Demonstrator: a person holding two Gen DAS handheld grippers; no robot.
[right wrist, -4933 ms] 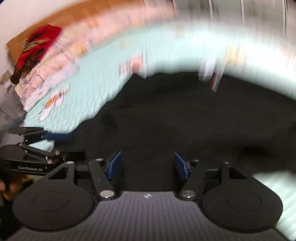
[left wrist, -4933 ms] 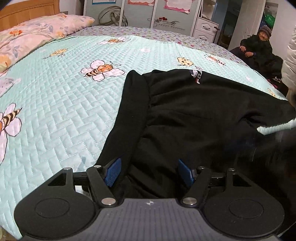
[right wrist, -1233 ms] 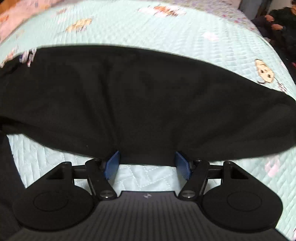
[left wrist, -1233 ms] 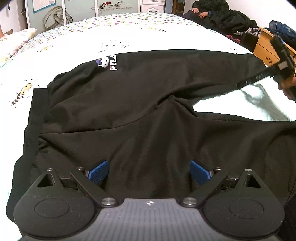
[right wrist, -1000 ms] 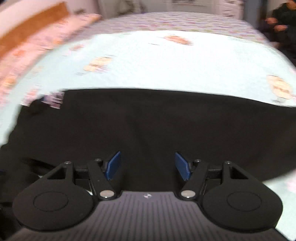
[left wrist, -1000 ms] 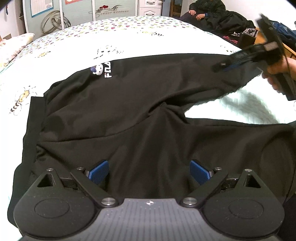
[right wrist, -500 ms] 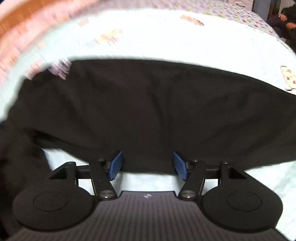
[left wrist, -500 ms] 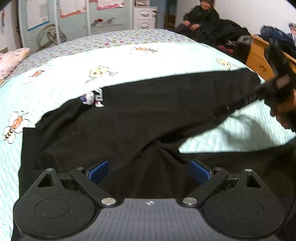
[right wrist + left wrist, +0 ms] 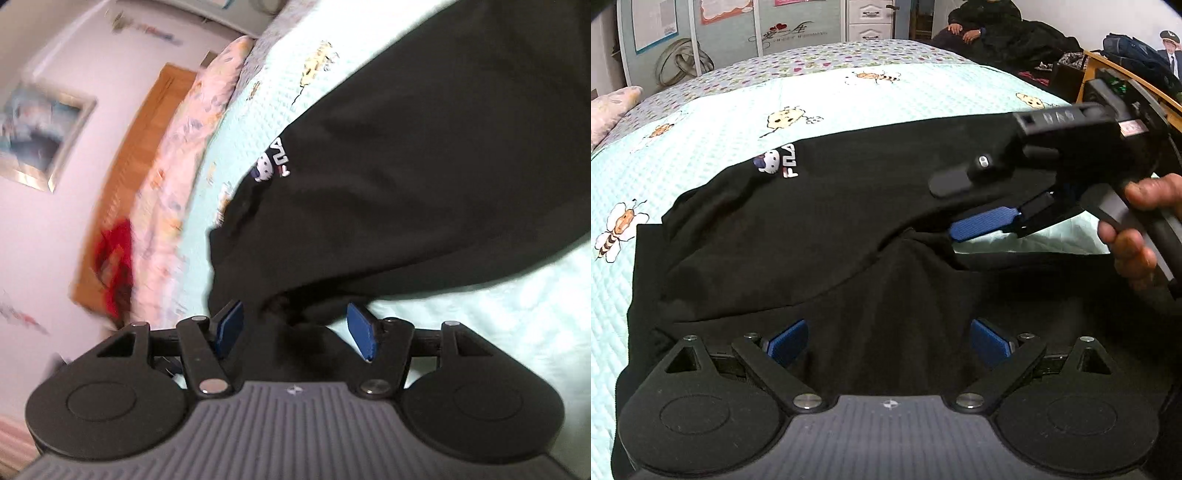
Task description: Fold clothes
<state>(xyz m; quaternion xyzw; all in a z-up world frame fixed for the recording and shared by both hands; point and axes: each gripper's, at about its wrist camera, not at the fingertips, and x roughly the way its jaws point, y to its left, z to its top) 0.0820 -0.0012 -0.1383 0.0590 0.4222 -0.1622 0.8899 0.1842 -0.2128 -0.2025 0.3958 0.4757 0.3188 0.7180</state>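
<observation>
With the trousers (image 9: 820, 236) spread on the bed (image 9: 713, 122), both the left gripper (image 9: 888, 341) and right gripper (image 9: 971, 206) stand open, gripping nothing, so the far leg may crease or slip if closure catches only loose cloth

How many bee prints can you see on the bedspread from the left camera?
3: one bee at the left edge, one near the far end, one far left. The garment may hide others.

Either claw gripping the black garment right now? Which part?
Neither. The left claw stands open over the black FILA garment; the right claw is open around a fabric edge where sleeve meets body, pads not pressing.
</observation>
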